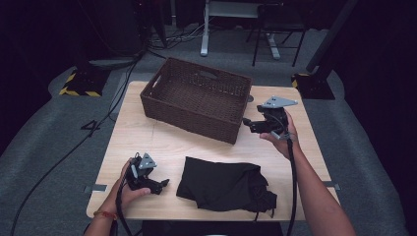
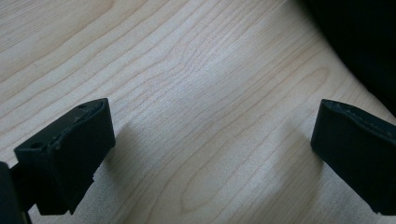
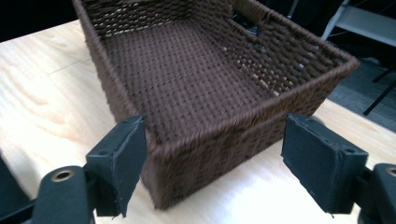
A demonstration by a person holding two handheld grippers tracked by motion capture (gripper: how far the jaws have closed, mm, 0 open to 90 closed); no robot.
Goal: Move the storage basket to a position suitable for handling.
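The left gripper rests low on the pale wooden worktop, its fingers spread wide with only bare wood between them — a crumpled black garment lies just beyond the fingertips. The right gripper hovers with fingers wide apart, holding nothing, pointed at the near corner of the brown woven basket — the basket's rim sits just ahead of them, between the two pads

Bare worktop lies open at nine o'clock and between the wicker basket at twelve o'clock and the crumpled black cloth at six o'clock.
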